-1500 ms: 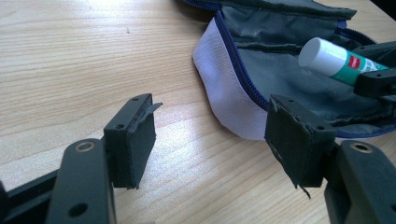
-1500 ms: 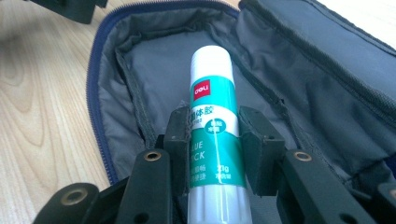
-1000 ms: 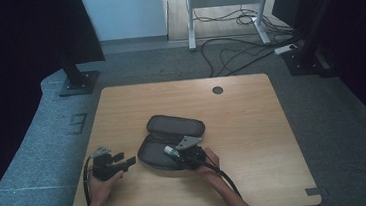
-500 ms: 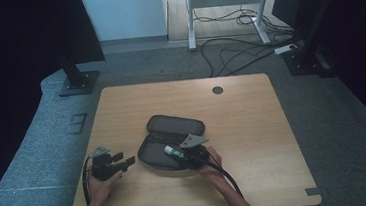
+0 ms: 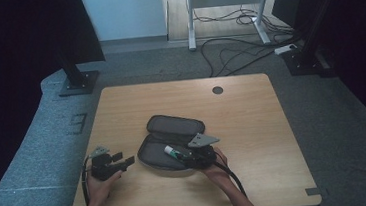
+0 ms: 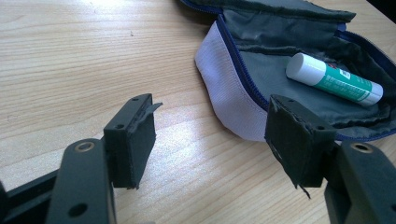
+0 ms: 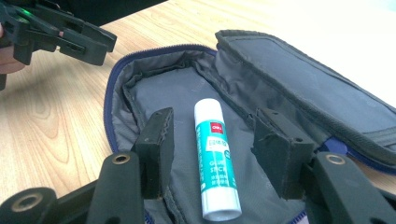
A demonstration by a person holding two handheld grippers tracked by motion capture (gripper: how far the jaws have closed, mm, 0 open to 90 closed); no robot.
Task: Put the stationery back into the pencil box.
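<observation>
Right tongs (image 7: 212,142), jaws just opening, straddle the glue stick (image 7: 215,158) lying in the case (image 7: 140,100); left tongs (image 6: 210,135) gape beside it.

A: Left gripper (image 5: 110,163), lower left of the high view?
B: Black body, grey three-cornered top plate, black cable looping behind.
A: Right gripper (image 7: 212,140)?
B: Black jaws, frayed square foam pads, brass-ringed screw holes at the frame's bottom.
</observation>
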